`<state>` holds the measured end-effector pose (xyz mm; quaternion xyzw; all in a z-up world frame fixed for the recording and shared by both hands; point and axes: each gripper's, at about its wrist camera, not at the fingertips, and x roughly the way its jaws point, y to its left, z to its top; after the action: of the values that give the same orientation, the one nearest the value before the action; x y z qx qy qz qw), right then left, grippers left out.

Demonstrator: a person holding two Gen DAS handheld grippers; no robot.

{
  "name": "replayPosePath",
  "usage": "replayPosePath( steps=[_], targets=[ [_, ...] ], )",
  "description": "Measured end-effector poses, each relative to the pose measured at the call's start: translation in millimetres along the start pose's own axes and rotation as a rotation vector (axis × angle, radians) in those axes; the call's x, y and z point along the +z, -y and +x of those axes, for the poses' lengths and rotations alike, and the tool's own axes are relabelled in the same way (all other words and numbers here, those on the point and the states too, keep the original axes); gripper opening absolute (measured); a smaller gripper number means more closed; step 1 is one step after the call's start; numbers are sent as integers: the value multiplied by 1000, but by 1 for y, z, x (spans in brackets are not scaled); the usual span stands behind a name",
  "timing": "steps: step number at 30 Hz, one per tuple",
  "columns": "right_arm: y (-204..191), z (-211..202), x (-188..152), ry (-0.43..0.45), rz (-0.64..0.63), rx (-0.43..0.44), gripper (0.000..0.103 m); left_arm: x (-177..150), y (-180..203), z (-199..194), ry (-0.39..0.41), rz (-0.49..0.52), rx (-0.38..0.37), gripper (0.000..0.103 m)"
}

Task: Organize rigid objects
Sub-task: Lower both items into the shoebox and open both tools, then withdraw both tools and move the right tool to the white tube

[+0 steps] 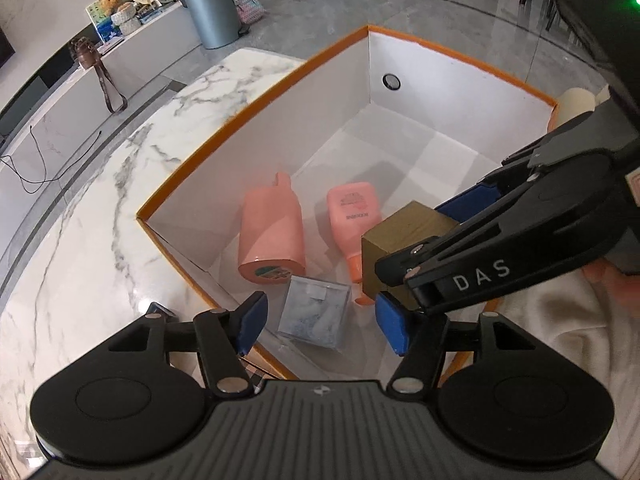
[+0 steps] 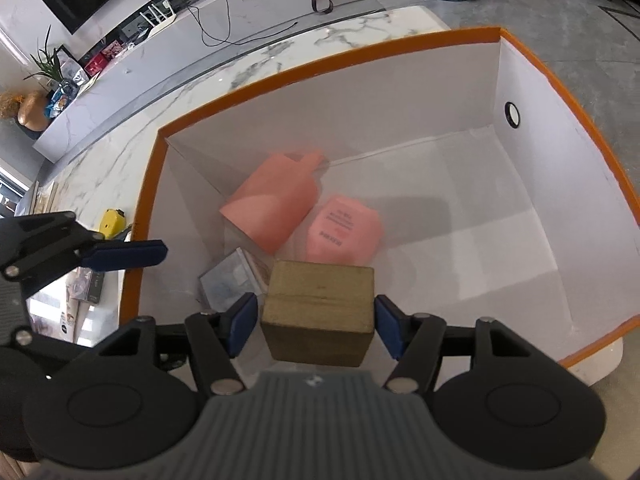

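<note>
Surface: marble tabletop [image 1: 100, 216] is carrying the orange-rimmed white box [image 1: 256, 92], which is filling the middle of both views.
Right gripper: your right gripper [image 2: 316, 322] is holding the wooden block [image 2: 320, 312] above the box floor, its blue pads pressing the block's two side faces in the lower centre of the right wrist view.
Left gripper: your left gripper [image 1: 320, 320] is standing part open with nothing gripped; the clear plastic case [image 1: 314, 312] is sitting on the box floor between its fingers, untouched.
Already in the box: pink cup [image 1: 270, 236] is lying on its side, with the pink tube [image 1: 354, 216] just beside it.
Handling: the block is looking stiff, fairly hefty and smooth-sided, so you are likely needing a firm, square squeeze across flat faces, not edges.
Free space: bare floor is showing toward the right of the box.
Risk: dropping the block onto the clear case could crack it.
</note>
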<state>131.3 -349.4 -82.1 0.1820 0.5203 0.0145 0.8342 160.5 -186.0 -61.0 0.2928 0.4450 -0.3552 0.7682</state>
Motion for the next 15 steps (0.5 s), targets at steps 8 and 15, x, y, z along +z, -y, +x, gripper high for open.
replayPosePath(
  steps=[8, 15],
  targets=[
    [-1, -8, 0, 25, -4, -42, 77, -5, -5, -14, 44, -34, -8, 73],
    [-17, -23, 1, 88, -69, -99, 79, -9, -16, -30, 90, -100, -8, 73]
  ],
)
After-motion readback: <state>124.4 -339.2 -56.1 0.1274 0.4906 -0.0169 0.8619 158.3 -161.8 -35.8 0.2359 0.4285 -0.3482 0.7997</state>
